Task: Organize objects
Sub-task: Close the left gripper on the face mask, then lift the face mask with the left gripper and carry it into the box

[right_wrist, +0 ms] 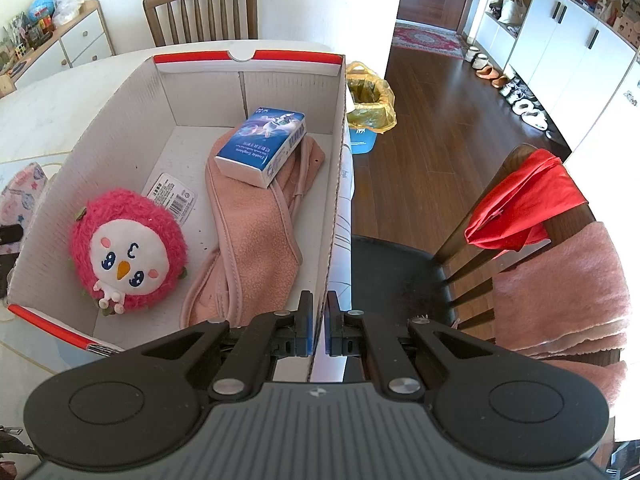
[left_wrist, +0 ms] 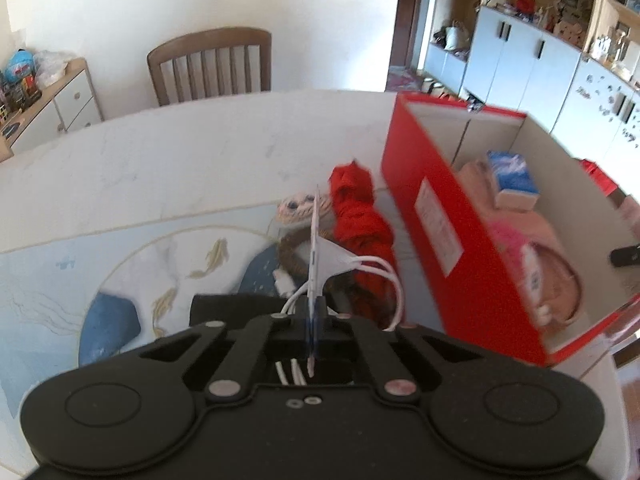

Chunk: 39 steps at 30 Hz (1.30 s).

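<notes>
Gripping a flat white face mask [left_wrist: 318, 258] edge-on, our left gripper [left_wrist: 313, 320] is clamped tight beside the red box [left_wrist: 424, 216]. Our right gripper [right_wrist: 318, 324] pinches that box's near wall, above the pink plush toy [right_wrist: 128, 248] and blue carton [right_wrist: 262, 146].

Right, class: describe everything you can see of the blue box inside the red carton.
The blue box is a small cardboard carton with a blue printed top showing a cartoon figure, white sides and small text. It looks closed. It lies flat, skewed, on the pink fleece cloth near the red carton's far end, touching nothing else.
</notes>
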Each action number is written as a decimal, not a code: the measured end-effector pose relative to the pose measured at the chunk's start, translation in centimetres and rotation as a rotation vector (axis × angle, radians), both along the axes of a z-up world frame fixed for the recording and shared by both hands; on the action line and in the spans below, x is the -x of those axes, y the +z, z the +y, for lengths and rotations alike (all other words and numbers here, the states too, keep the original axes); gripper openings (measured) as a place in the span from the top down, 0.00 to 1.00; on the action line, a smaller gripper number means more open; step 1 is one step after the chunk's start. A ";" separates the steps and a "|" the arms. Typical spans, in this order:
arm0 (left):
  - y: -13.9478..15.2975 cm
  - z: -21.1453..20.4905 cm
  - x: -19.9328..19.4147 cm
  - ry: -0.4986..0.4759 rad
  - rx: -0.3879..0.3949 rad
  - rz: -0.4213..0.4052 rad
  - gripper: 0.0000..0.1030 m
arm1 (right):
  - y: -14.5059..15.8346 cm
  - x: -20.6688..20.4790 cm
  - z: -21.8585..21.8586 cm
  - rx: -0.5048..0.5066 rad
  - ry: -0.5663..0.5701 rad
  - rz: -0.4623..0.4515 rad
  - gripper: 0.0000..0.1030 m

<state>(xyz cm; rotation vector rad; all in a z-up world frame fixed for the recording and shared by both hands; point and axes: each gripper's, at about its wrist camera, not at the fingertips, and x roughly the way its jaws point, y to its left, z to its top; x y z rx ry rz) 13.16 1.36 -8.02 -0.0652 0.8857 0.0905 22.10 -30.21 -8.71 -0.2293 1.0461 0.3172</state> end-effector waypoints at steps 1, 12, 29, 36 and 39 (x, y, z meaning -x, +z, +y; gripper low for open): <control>0.6 0.0 0.0 -0.005 0.009 -0.009 1.00 | 0.0 0.0 0.0 -0.001 0.000 0.000 0.95; 7.9 -2.0 -0.9 -0.116 0.067 -0.134 1.00 | 0.0 -0.1 -0.1 -0.012 -0.001 0.003 0.95; 6.7 -13.2 -6.9 -0.409 0.088 -0.082 1.00 | 0.0 -0.2 0.0 -0.019 -0.001 0.002 0.95; 4.0 -16.3 -8.3 -0.471 0.092 0.004 1.00 | 0.0 -0.2 0.2 -0.027 0.000 0.005 0.95; 2.9 -17.0 -9.0 -0.477 0.124 0.036 1.00 | 0.1 -0.1 0.3 -0.028 0.001 0.005 0.95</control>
